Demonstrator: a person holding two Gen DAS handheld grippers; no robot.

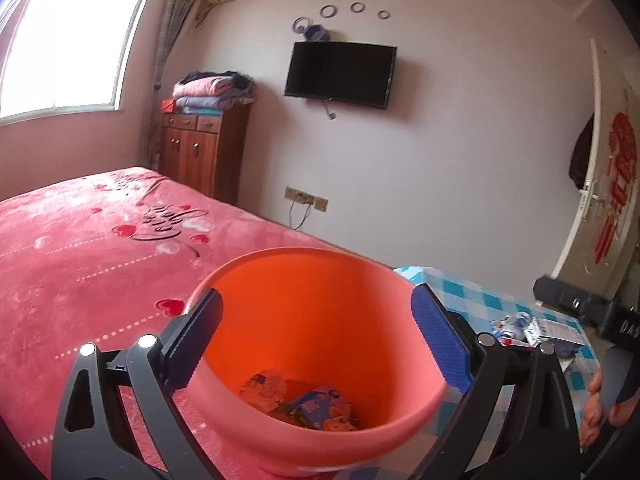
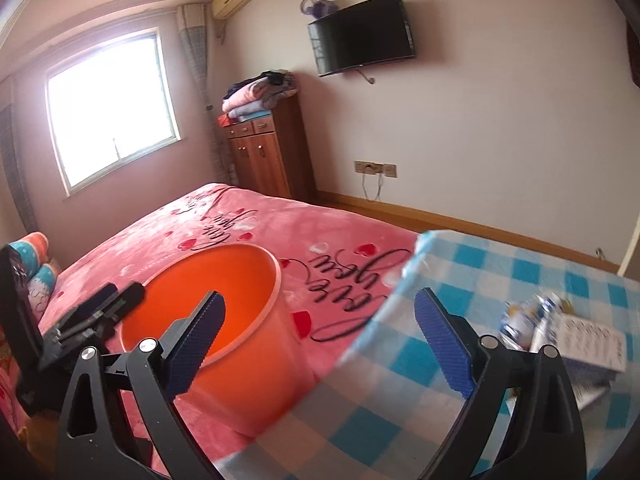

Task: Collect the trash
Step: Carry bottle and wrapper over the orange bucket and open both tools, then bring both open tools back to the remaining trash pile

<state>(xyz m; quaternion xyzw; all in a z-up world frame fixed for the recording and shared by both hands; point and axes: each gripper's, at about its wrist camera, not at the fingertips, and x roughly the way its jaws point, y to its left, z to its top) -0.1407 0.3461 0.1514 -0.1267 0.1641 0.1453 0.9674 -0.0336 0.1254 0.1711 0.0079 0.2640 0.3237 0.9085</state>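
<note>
In the left wrist view, the left gripper (image 1: 316,336) stood wide, its pads flanking the orange bin (image 1: 316,344) at lower centre; whether they touched it was unclear. Wrappers (image 1: 536,330) lay right on the checked table (image 1: 472,300).

In the right wrist view, the right gripper (image 2: 318,340) gaped empty; the bin sat lower left, wrappers right.

The left wrist view looks slightly downward from close behind the round orange plastic bucket (image 1: 320,340), facing the wall-mounted black television (image 1: 340,74). The right wrist view sits further right, over the blue-checked tabletop (image 2: 480,280), facing likewise. Both share bucket, pink heart-patterned bed (image 1: 80,240), television and tabletop.
</note>
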